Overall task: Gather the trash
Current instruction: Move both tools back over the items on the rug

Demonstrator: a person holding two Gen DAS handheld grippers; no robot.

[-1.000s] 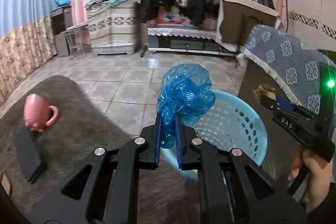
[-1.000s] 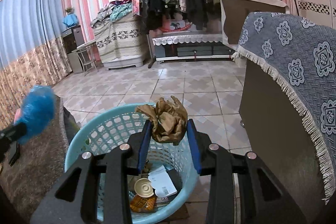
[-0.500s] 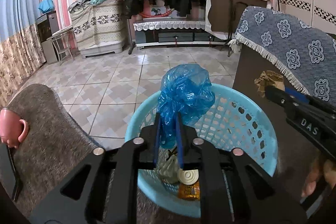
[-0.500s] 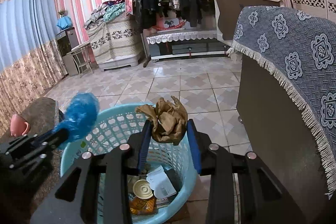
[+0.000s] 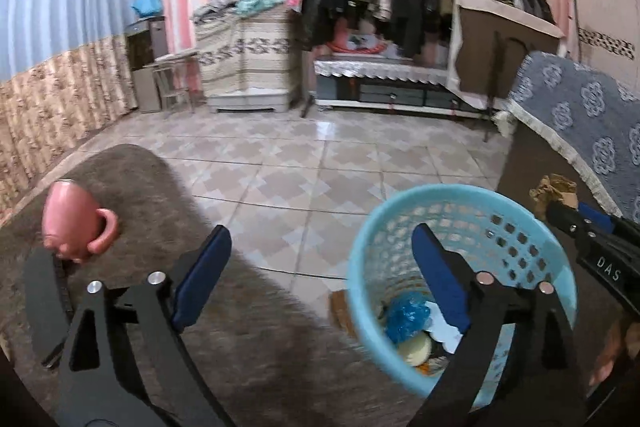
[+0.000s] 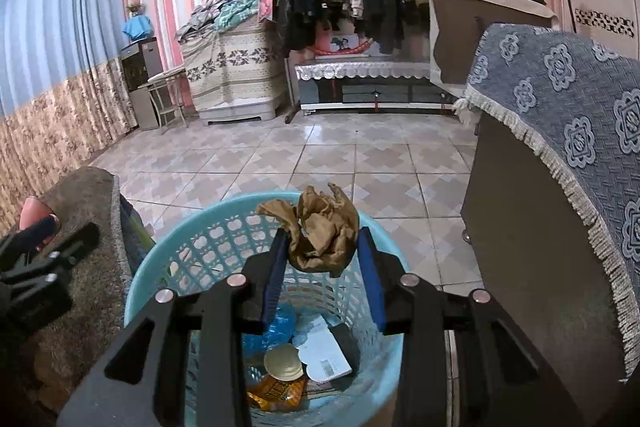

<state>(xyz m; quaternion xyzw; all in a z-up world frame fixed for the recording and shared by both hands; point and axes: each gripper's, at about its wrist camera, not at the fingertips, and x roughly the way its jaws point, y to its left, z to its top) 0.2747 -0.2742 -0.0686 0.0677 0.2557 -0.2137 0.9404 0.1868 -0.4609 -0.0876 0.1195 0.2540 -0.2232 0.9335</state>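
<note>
The left gripper (image 5: 320,259) has its jaws opening and now stands wide, with nothing between the pads. One finger hangs over the grey mat, the other over the near rim of the light-blue basket (image 5: 532,219). The blue plastic bag (image 5: 406,317) lies at the bottom of the basket among paper scraps and a round lid (image 6: 282,361). The right gripper (image 6: 322,255) is part-way closed, its jaws opening slightly while both pads still press the crumpled brown paper (image 6: 320,231), held above the basket's far rim. A pink mug (image 5: 76,221) lies on the mat near its left edge.
</note>
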